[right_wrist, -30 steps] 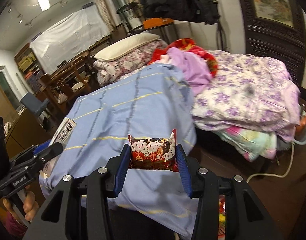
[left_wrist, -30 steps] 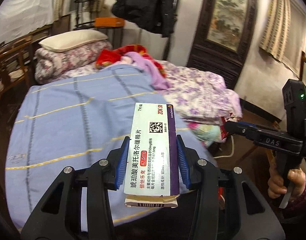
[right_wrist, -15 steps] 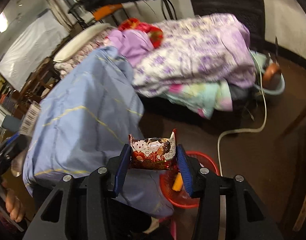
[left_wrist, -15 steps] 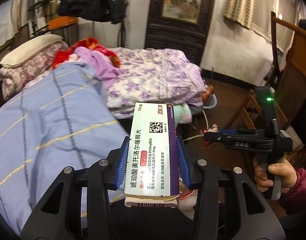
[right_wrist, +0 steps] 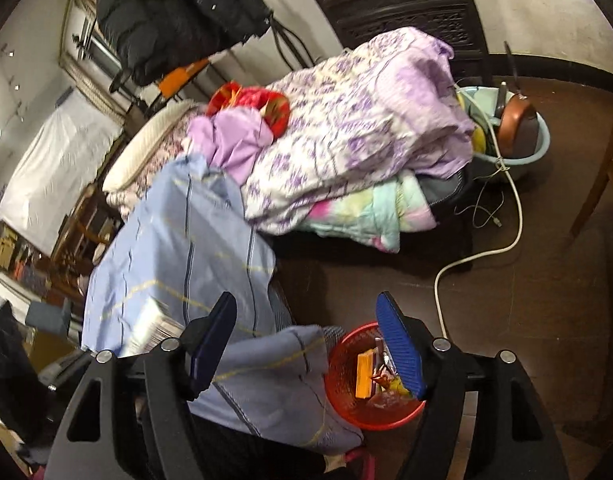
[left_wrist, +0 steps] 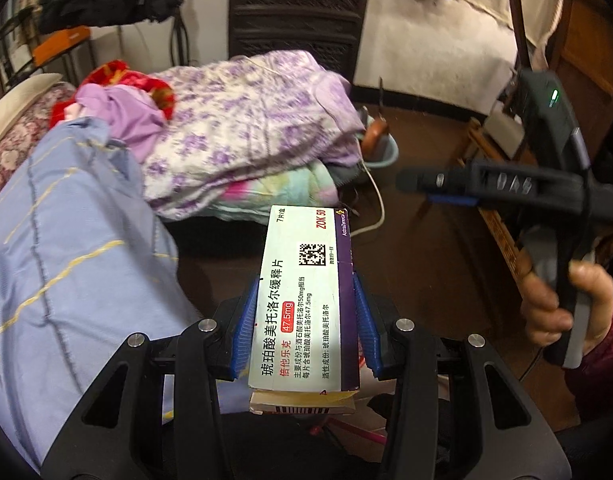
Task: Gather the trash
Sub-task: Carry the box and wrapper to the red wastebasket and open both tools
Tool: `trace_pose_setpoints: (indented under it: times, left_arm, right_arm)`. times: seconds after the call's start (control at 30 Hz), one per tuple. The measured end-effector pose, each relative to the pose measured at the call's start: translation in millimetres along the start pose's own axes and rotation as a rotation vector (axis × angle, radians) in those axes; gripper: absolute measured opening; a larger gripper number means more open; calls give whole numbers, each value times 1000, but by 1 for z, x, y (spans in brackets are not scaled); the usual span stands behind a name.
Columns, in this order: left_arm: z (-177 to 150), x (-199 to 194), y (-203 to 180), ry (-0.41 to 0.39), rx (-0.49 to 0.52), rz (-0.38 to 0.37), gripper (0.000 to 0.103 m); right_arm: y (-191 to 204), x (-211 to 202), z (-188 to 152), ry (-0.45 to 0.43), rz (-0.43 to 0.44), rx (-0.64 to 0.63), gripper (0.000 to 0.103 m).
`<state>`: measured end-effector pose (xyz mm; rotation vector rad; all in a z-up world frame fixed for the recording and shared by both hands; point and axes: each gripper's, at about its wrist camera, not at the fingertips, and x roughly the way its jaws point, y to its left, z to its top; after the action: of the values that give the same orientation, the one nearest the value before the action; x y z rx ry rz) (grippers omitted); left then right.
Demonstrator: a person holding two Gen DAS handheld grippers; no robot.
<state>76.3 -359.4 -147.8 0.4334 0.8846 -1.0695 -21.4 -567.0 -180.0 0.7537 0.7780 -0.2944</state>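
My left gripper [left_wrist: 304,312] is shut on a white and purple medicine box [left_wrist: 306,300], which stands upright between the blue pads with a second flat carton under it. My right gripper [right_wrist: 306,320] hangs over a red mesh basket [right_wrist: 346,364] on the floor. Its jaws are opening and nothing is between them. In the basket lie an orange-yellow packet [right_wrist: 364,376] and some red wrappers [right_wrist: 386,384]. The left wrist view shows the right gripper [left_wrist: 414,184] from the side, held by a hand [left_wrist: 566,308]. The medicine box [right_wrist: 154,328] shows blurred at the lower left of the right wrist view.
A bed with a blue checked cover [right_wrist: 186,248] fills the left, its corner hanging beside the basket. Folded purple floral quilts [right_wrist: 366,120] lie behind. A white cable [right_wrist: 466,260] runs across the dark floor to a blue basin [right_wrist: 544,140]. A wooden chair [left_wrist: 502,236] stands right.
Both grippers swung from over the bed toward the floor beside it and tipped downward. The right jaws spread and the red snack packet left them. The red basket came into view.
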Motion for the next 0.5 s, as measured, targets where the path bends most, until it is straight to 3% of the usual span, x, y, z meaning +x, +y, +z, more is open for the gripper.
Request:
trace_pose_setpoints:
  times: [0.5]
  left_arm:
    - [4,76,-34,150,66,-62,45]
  right_arm:
    - [-35,-2,3,-14,-1,42,71]
